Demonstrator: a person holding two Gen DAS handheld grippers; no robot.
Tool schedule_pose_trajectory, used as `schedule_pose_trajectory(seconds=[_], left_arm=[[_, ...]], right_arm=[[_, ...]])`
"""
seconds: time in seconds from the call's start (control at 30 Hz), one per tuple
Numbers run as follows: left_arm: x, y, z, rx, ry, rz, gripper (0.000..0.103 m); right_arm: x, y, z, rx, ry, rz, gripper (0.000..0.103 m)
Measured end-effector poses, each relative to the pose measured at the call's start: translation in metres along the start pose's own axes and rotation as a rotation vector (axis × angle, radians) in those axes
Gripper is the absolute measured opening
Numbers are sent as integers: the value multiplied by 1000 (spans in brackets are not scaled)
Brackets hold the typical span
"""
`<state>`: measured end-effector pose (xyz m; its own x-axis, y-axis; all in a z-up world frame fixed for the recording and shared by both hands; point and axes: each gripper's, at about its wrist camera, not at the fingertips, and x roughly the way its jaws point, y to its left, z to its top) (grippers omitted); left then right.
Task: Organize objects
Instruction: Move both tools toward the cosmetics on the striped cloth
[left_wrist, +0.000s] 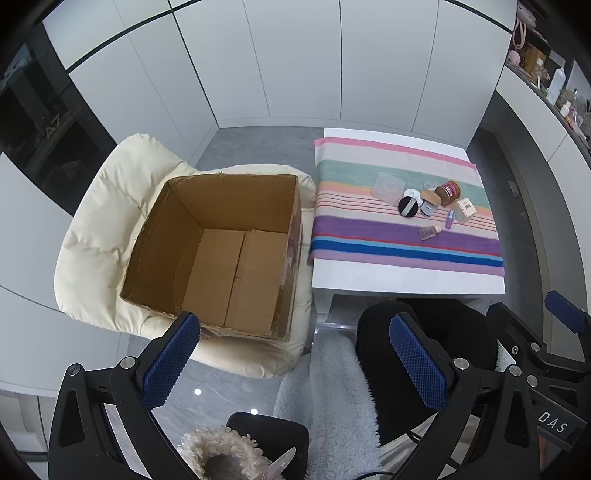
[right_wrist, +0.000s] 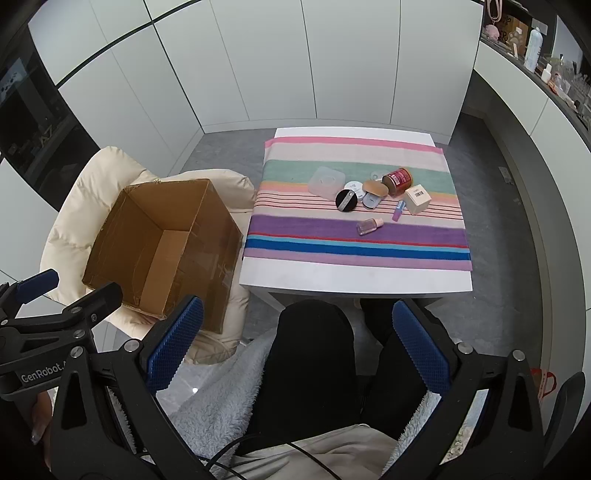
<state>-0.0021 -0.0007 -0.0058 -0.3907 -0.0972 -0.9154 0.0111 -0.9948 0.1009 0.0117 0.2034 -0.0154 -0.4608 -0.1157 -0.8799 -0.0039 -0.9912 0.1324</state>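
Two grippers, our left gripper (left_wrist: 295, 360) and right gripper (right_wrist: 297, 343), hang spread wide with nothing between their knurled blue pads. Small cosmetics (right_wrist: 369, 195) cluster on the striped woven cloth (right_wrist: 354, 243) covering the white counter (right_wrist: 354, 277). Beside it, an open corrugated cardboard box (left_wrist: 221, 251) sits on a quilted cream chair (left_wrist: 96, 236).

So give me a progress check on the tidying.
Nothing looks done: the cardboard box on the cream chair is empty. Nothing in hand: left tool and right tool are open. Left: every item, including the red jar, on the striped cloth.
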Motion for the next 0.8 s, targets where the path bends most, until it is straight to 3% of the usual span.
schedule_pose_trajectory(seconds=[0.8], left_arm=[[10,-25,6,24,6,-4,103]], right_arm=[[8,-14,1,17,7,11,103]])
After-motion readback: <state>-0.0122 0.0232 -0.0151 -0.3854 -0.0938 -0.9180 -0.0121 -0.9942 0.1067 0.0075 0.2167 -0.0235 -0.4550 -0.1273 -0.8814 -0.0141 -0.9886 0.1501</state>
